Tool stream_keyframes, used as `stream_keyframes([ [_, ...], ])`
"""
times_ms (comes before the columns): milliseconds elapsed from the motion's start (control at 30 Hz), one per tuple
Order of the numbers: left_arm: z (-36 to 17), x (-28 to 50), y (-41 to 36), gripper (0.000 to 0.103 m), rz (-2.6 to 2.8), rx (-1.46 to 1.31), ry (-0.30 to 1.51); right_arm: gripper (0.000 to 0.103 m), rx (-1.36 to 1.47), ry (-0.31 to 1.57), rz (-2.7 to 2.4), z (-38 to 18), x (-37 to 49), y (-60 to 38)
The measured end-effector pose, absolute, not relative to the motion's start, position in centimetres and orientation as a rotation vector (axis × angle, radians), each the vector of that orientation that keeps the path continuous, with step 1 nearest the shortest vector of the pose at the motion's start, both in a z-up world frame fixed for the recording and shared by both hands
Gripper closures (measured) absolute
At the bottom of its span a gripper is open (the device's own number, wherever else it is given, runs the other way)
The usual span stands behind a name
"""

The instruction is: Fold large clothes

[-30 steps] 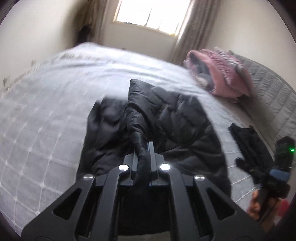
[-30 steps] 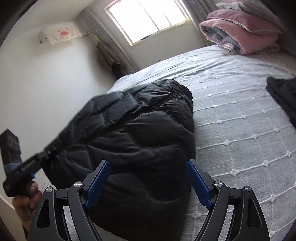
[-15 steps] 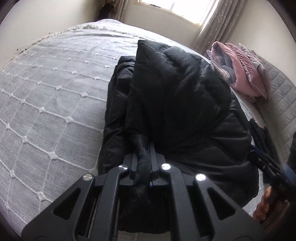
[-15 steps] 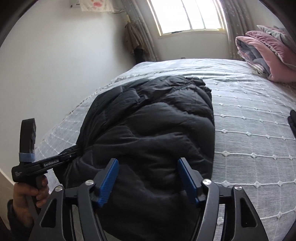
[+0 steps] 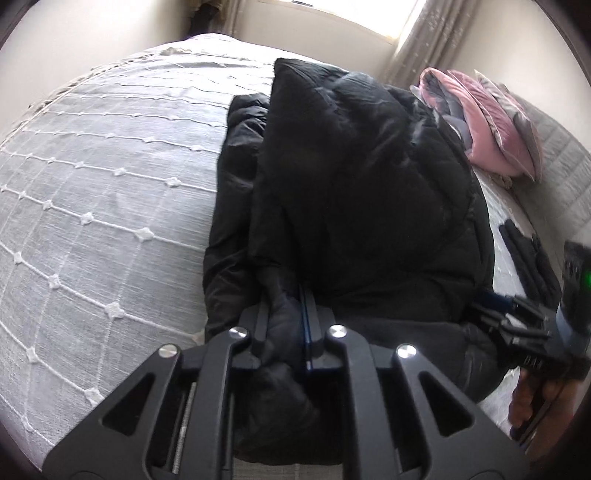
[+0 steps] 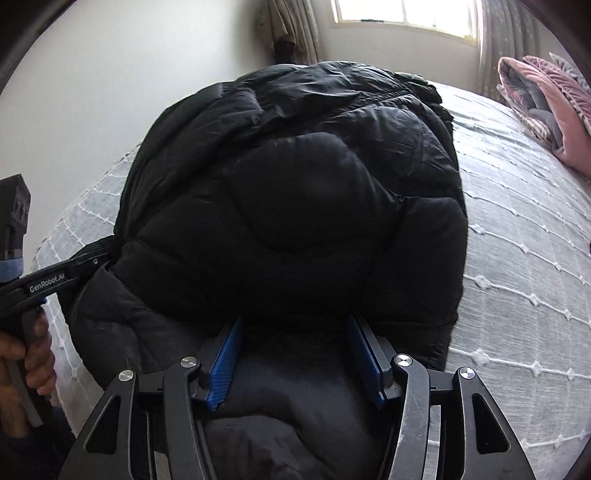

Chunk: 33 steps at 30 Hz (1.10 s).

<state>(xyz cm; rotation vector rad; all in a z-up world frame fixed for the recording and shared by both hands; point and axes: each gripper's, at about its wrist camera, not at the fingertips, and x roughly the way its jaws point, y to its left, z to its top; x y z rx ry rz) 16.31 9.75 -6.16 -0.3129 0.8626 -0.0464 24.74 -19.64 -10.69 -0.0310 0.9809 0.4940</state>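
Observation:
A black puffer jacket (image 5: 362,192) lies bunched and partly folded on the grey quilted bed (image 5: 92,192). My left gripper (image 5: 286,314) is shut on a fold of the jacket at its near edge. In the right wrist view the jacket (image 6: 295,192) fills the middle. My right gripper (image 6: 293,332) is open, its blue pads (image 6: 225,354) astride the jacket's near hem, with fabric between the jaws. The left gripper also shows in the right wrist view (image 6: 92,258), and the right gripper shows in the left wrist view (image 5: 491,306).
A pink and grey folded blanket (image 5: 487,122) lies at the bed's far right, also in the right wrist view (image 6: 546,107). Another dark garment (image 5: 528,254) lies on the bed at the right. A window (image 6: 399,14) and curtains are behind.
Both grippers have moved in close to the jacket. The jacket's lifted part has come over onto itself. My right gripper's jaws have narrowed around the near hem. The left stays shut on the fold.

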Motion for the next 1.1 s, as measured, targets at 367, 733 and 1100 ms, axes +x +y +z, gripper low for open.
stream_keyframes([
  [367,-2.6,13.9,13.3,0.056,0.049,-0.406,0.721,0.045,-0.082,0.981,0.503,-11.8,24.9,-19.6],
  [733,4.2,18.4,9.7,0.043,-0.127,-0.383,0.672,0.044,0.046,0.863,0.582,-6.7,26.4,-22.5],
  [1100,-2.0,27.6,10.6,0.043,0.039,-0.435,0.813,0.044,0.208,0.858,0.457,-5.4,34.8,-24.9],
])
